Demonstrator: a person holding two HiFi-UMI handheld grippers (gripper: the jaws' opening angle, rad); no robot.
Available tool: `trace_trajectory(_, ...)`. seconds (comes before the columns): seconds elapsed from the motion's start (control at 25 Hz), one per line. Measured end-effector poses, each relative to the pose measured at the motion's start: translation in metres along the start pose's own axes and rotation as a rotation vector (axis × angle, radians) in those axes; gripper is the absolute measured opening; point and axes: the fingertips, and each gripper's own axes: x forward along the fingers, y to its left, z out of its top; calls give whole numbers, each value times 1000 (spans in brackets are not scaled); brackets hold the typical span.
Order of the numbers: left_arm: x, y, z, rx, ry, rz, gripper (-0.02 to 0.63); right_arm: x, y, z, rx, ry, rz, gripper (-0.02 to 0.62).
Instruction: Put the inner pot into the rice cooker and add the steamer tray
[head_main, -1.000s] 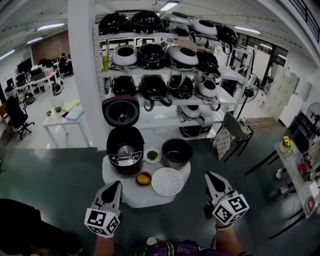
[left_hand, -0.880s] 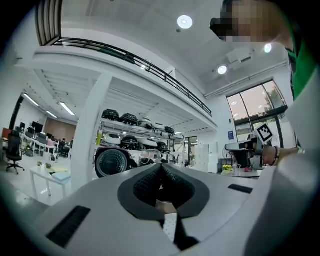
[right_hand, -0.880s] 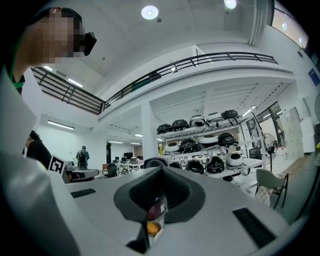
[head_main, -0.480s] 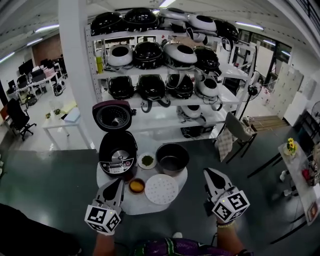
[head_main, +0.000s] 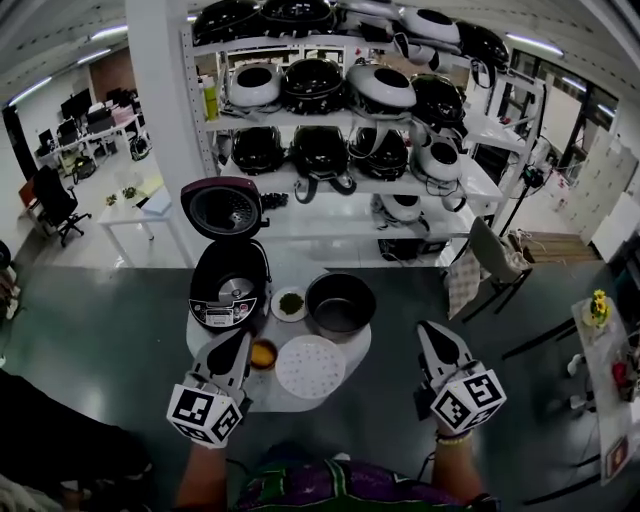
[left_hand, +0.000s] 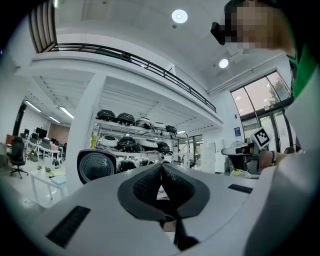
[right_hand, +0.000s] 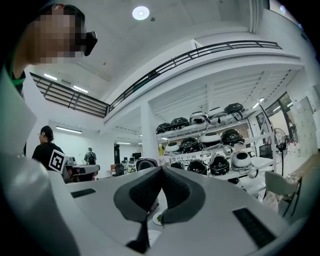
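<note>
We hold the left gripper (head_main: 238, 340) at the round worktop's (head_main: 357, 347) near left edge and the right gripper (head_main: 430, 330) off its right edge, both jaws together and empty. The steamer tray (head_main: 310, 366) lies at the near edge. The inner pot (head_main: 340, 303) stands far right, beside the open rice cooker (head_main: 229, 290) at far left.

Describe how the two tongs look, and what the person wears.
The left tongs and right tongs are pale grey wedges tapering to a point, with dark textured pads inside. Each carries a white cube printed with black square markers. The person's top is green and purple.
</note>
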Motion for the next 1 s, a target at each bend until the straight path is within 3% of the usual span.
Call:
trace_trajectory(0.28, 39, 12, -6, -29, 6, -6, 32, 29, -15, -7, 17, 3, 4, 6)
trace_trajectory(0.4, 59, 15, -5, -37, -1, -65, 173, 38, -15, -2, -10, 2, -4, 6)
trace_trajectory(0.48, 76, 12, -11, -23, 11, -126, 384, 42, -19, -1, -11, -5, -20, 6)
trace_trajectory(0.64, 102, 16, -25, 38, 40, -162, 420, 49, -25, -10, -1, 0, -56, 6)
trace_trajectory(0.8, 125, 26, -35, 12, 41, -197, 423, 61, -25, -18, 1, 5, -79, 6)
trace_trajectory(1.0, 153, 24, -70, -24, 115, -280, 423, 72, -24, -23, -6, -9, -127, 6)
